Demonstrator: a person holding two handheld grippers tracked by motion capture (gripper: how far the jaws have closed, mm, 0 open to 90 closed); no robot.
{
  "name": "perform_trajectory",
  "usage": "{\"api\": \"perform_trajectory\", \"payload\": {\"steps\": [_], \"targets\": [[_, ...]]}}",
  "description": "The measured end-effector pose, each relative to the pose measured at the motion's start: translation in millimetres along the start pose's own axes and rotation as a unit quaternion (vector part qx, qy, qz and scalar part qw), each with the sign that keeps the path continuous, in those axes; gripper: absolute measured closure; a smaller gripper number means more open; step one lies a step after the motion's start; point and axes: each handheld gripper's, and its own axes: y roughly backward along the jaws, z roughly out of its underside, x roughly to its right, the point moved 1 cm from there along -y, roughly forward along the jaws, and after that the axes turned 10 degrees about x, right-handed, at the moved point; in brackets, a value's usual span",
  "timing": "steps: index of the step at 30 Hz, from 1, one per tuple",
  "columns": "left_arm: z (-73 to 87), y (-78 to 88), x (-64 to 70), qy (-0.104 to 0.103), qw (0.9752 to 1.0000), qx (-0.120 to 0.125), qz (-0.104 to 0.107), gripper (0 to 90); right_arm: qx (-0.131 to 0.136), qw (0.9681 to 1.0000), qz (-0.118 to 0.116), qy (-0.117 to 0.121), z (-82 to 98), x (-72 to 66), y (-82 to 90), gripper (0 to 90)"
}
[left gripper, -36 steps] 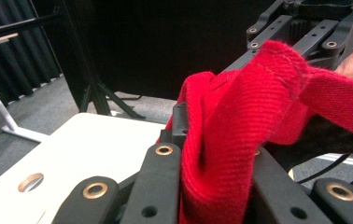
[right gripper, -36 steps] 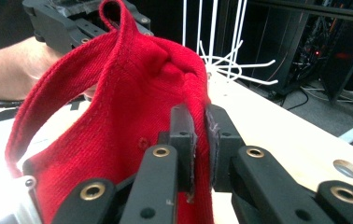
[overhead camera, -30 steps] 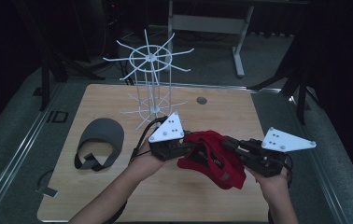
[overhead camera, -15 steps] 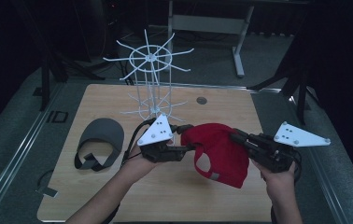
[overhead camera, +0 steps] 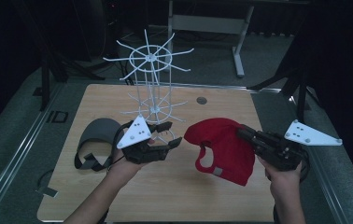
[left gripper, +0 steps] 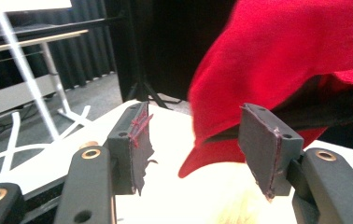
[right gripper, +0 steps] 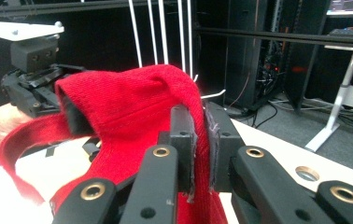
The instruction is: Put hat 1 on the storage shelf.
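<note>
The right gripper has its jaws pressed together on the cloth of the red cap, which hangs above the table, to the right of the white wire rack. The left gripper is just in front of the rack, its jaws wide apart and holding nothing, near the cap but not touching it. A grey visor lies on the table, left of the rack.

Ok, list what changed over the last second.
The left gripper let go of the red cap, opened and drew back left. The right gripper, clamped on the cap throughout, lifted it and let it unfold to hang. The grey visor and white rack stayed put.
</note>
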Motion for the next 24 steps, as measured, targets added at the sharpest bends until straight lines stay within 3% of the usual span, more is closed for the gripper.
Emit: {"api": "perform_trajectory", "payload": {"steps": [3,7,10,16,17,24], "targets": [[8.3,6.9,3.0,-0.011,0.9999,-0.009,-0.001,42.0,0.005,1.0000,0.008,-0.001,-2.4,1.4,2.1,82.9],[29.9,13.8,5.7,-0.002,0.9997,-0.025,0.001,39.8,0.011,0.9998,0.019,0.001,-6.3,3.0,4.1,82.9],[48.0,18.4,5.8,0.011,0.9994,-0.034,-0.001,35.0,0.016,0.9996,0.025,0.000,-9.0,4.5,4.9,82.9],[80.1,33.2,4.9,0.036,0.9987,-0.027,-0.024,22.4,0.025,0.9990,0.037,-0.002,-16.9,7.9,4.9,82.9],[84.3,34.7,5.2,0.037,0.9985,-0.030,-0.026,18.1,0.026,0.9989,0.038,-0.001,-19.1,8.9,4.3,82.9],[125.3,52.6,6.5,0.041,0.9959,-0.072,-0.037,15.1,0.035,0.9980,0.052,0.002,-34.4,14.9,-1.6,82.9]]}}
